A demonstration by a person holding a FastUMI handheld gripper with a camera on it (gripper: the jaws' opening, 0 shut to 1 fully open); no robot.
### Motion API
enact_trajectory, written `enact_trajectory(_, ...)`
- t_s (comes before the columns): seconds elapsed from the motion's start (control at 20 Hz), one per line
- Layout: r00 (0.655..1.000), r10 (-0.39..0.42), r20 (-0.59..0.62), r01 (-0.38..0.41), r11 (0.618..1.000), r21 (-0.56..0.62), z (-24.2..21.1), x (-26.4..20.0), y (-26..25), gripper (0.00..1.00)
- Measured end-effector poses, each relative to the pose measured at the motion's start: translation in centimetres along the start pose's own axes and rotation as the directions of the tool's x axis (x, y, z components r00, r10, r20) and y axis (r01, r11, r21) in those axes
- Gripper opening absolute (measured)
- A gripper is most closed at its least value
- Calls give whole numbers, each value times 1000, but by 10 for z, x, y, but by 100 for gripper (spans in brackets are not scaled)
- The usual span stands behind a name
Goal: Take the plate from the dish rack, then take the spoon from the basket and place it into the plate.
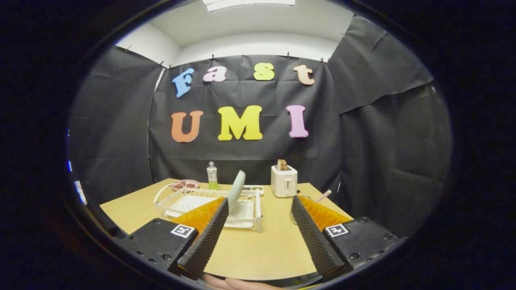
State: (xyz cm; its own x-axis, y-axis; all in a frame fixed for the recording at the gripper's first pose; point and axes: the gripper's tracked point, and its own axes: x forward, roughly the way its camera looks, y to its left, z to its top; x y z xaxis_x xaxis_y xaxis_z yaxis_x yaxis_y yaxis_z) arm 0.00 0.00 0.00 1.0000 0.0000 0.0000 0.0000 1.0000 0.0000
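Claw [258,201] wide apart, nothing between fingers. Plate [236,191] on edge in rack [189,203], just past left finger [209,233] tip. Spoon: pink-striped handle [323,196] poking from basket [296,209] behind right finger, we think. Our take: swing left so plate's rim sits between fingers, then pinch low and lift straight up, no dragging on rack. Plate looks smooth, glossy, pale green, thin-edged, so probably slippery. Rack white wire-and-plastic. Fingers ribbed black. Table light wood grain.
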Motion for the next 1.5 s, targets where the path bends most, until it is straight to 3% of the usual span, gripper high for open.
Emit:
enact_trajectory(0.8, 1000, 7, -16, -7, 1000, -4, 0, 19, 2, 100)
enact_trajectory(1.25, 982, 69, -177, -83, 994, -76, 43, 126, 43, 100)
enact_trajectory(1.5, 966, -25, -256, -28, 979, -201, 66, 205, 54, 100)
